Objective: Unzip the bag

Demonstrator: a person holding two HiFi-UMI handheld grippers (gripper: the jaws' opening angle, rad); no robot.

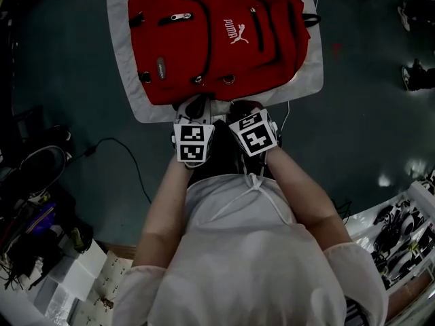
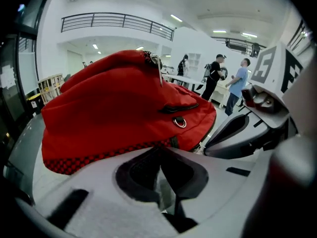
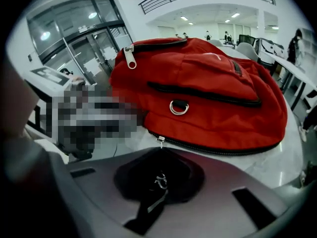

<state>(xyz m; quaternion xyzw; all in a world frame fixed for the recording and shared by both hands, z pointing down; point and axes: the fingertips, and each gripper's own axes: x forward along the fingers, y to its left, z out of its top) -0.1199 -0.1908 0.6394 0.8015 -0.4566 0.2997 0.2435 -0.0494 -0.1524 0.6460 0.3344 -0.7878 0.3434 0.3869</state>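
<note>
Jaws of right gripper (image 3: 160, 155) pinch zipper pull (image 3: 159, 141).

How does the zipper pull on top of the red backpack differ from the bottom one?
The top zipper pull is large and hangs free; the bottom zipper pull is small and clamped by the right gripper. The top one sits high on the backpack, the bottom one at its lower edge. Both are silver.
</note>
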